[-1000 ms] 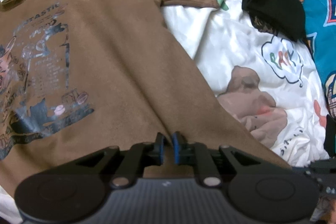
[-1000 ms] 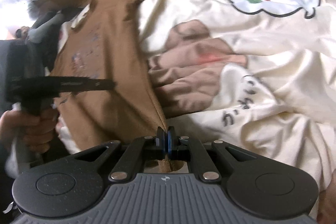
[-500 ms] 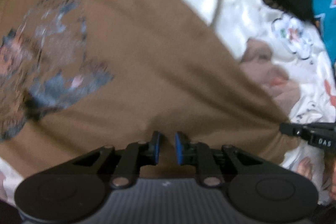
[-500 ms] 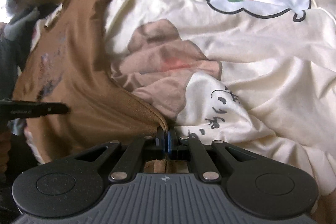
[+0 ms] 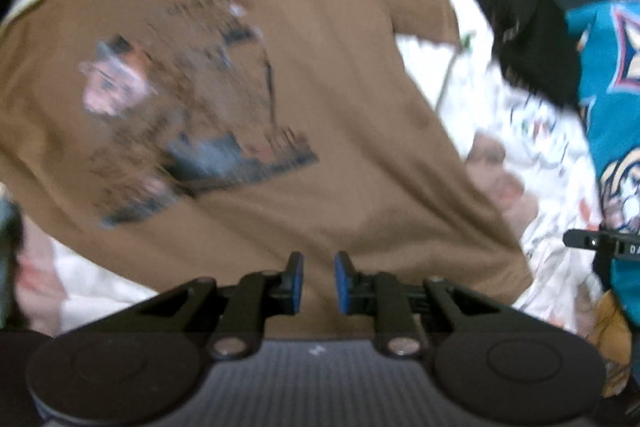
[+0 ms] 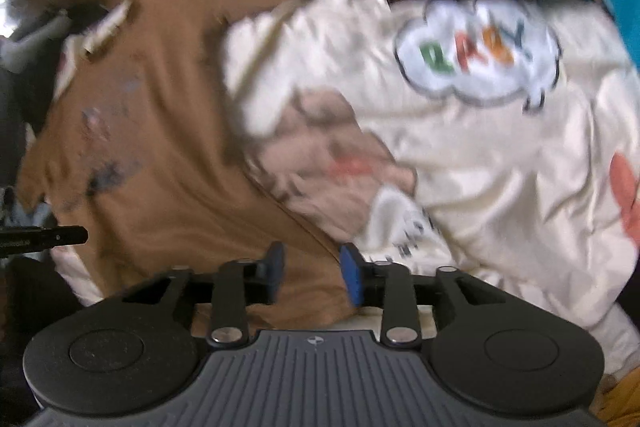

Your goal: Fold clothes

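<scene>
Left wrist view: the brown T-shirt (image 5: 280,67) lay spread print-up over a cream printed garment (image 5: 532,147) on the clothes pile, and the likeliest fault was a skewed or rumpled fold, since the hem looked loose and the soft layer beneath could drag along with it. The left tool (image 5: 319,283) stood a little apart and opening above the hem, its pads clamping nothing. The right tool (image 6: 312,273), also opening and set wider, hung over the shirt's hem corner (image 6: 304,267), cloth showing between the pads but not pinched.
</scene>
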The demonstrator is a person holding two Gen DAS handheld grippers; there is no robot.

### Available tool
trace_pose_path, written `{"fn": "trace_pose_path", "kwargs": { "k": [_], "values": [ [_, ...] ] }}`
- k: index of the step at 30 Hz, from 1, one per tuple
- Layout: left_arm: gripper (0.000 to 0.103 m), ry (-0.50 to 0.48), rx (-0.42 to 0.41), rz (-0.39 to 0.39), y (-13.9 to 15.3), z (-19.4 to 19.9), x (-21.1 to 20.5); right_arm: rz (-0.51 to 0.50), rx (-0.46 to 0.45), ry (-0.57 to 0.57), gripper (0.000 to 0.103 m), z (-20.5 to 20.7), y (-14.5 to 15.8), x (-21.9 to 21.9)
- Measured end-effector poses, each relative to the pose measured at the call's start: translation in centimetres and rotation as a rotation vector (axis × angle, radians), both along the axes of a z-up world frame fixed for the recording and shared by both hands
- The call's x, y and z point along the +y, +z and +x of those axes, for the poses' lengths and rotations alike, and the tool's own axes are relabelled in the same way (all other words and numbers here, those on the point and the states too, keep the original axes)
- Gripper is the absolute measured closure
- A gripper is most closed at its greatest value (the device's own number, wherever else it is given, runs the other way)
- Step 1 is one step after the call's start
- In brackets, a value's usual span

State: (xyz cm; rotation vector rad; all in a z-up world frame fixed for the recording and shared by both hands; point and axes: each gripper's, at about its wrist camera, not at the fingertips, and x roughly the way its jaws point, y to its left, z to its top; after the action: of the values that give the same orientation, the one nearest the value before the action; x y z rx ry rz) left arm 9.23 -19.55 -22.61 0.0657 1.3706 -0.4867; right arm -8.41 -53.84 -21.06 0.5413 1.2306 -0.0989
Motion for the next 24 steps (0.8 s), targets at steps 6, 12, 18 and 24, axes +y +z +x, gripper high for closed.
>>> {"fn": "trace_pose_path", "kwargs": {
  "k": [6,12,18,24],
  "values": [
    [0.075,0.026,-0.075,0.014,2.8,4.7,2.5,-0.009,-0.051,0.078,0.057,3.5,3.0,0.6],
    [0.075,0.063,-0.024,0.069,-2.4,10.0,3.4,0.041,-0.013,0.156,0.057,9.1,-1.5,1.9],
    [0.075,0.070,0.038,0.123,-7.0,13.7,3.6,0.126,0.007,0.219,0.057,15.2,-6.5,2.8],
    [0.076,0.103,0.074,0.150,-9.5,17.0,4.8,0.200,-0.060,0.172,0.057,21.4,-7.1,0.9]
  ]
}}
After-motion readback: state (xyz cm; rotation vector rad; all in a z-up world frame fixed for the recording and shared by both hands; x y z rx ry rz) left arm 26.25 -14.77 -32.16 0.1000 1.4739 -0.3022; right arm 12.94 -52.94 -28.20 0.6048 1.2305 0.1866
